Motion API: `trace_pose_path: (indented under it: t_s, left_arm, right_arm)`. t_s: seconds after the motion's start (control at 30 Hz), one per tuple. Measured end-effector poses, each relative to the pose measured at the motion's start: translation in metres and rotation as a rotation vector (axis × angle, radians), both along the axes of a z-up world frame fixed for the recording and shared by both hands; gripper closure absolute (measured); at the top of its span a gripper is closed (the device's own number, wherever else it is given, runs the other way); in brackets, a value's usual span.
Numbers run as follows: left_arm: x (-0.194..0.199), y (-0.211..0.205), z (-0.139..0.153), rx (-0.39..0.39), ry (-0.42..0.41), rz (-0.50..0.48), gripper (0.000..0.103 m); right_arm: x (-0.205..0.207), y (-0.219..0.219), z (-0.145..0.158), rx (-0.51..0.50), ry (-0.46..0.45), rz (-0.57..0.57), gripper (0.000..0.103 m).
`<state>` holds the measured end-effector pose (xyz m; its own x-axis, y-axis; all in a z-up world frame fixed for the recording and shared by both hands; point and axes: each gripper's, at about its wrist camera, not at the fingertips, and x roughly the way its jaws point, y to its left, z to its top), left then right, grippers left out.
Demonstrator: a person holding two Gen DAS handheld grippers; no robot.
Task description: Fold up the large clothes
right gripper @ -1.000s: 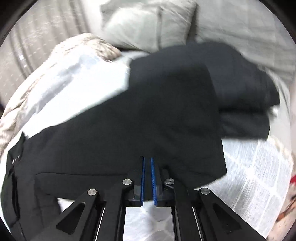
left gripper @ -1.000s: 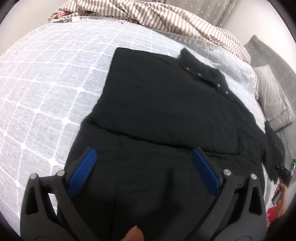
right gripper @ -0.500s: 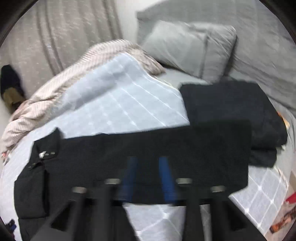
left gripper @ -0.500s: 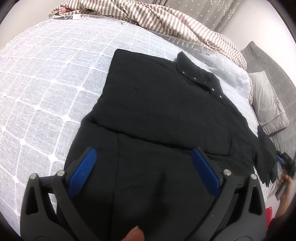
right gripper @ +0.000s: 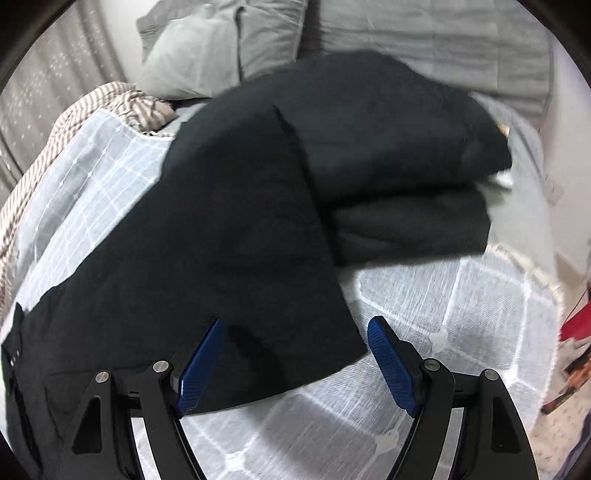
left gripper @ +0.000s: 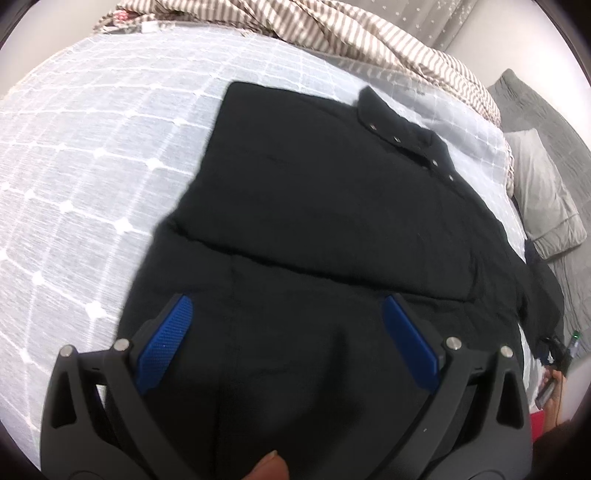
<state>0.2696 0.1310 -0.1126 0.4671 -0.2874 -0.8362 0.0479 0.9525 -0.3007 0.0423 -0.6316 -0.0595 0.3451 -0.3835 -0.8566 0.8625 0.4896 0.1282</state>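
Left gripper (left gripper: 284,321): jaws spread wide, blue pads (left gripper: 164,349) well apart, nothing clamped; it hangs tilted down over the near part of the black shirt.
Right gripper (right gripper: 295,347): jaws opening, blue pads (right gripper: 391,369) apart; a corner of the black fabric lies between them, loose, not pressed by either pad.
Black shirt (left gripper: 325,206): spread flat on the bed ahead of the left gripper, collar with snap studs (left gripper: 404,138) at its far end; a folded edge runs across it just beyond the left pads. In the right wrist view its cloth (right gripper: 221,240) stretches from the left pad away to the upper middle.
Folded dark stack (right gripper: 406,177): beyond the right gripper, a little to its right, partly overlapped by the shirt cloth.
Bedspread (left gripper: 81,177): pale grey with a white grid, under the shirt, bare to the left of the left gripper and under the right gripper (right gripper: 461,314).
Striped blanket (left gripper: 332,33): bunched along the far edge, past the collar.
Grey pillow (right gripper: 207,51): far ahead of the right gripper, left of centre.
Fingertip (left gripper: 267,467): at the near edge of the left wrist view, between the gripper's arms.
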Motion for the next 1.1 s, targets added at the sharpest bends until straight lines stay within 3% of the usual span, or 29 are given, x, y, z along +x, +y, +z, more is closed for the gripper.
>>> trace_pose_path:
  t_s: [0.07, 0.2, 0.23, 0.3, 0.33, 0.4, 0.47, 0.67, 0.87, 1.1]
  left_arm:
    - [0.000, -0.006, -0.003, 0.017, 0.005, -0.014, 0.001]
    - [-0.001, -0.017, -0.008, 0.058, 0.012, -0.035, 0.001]
    - [-0.001, -0.018, -0.009, 0.059, 0.015, -0.039, 0.001]
    - [-0.002, -0.020, -0.010, 0.069, 0.016, -0.045, 0.001]
    - [-0.002, -0.022, -0.010, 0.077, 0.014, -0.048, 0.001]
    - [-0.002, -0.024, -0.010, 0.085, 0.012, -0.052, 0.001]
    - [-0.002, -0.024, -0.010, 0.081, 0.012, -0.056, 0.001]
    - [-0.004, -0.024, -0.005, 0.059, 0.004, -0.057, 0.001]
    - [-0.005, -0.024, 0.000, 0.044, -0.007, -0.058, 0.001]
    - [-0.005, -0.020, 0.003, 0.028, -0.015, -0.048, 0.001]
  right_arm:
    - [-0.001, -0.004, -0.013, 0.035, -0.003, 0.009, 0.020]
    - [0.002, 0.003, -0.021, -0.023, 0.016, 0.023, 0.022]
    - [0.002, 0.002, -0.020, -0.022, 0.011, 0.022, 0.030]
    - [0.002, 0.004, -0.014, 0.003, -0.023, 0.045, 0.059]
    - [0.002, 0.003, -0.012, 0.033, -0.054, 0.064, 0.081]
    - [0.003, 0.004, -0.005, 0.077, -0.073, 0.073, 0.083]
    - [0.007, 0.009, 0.005, 0.058, -0.061, 0.081, 0.085]
    - [0.014, 0.042, 0.062, 0.002, -0.170, 0.151, 0.086]
    - [0.051, 0.116, 0.136, -0.113, -0.250, 0.350, 0.086]
    - [0.105, 0.224, 0.182, -0.177, -0.320, 0.595, 0.086]
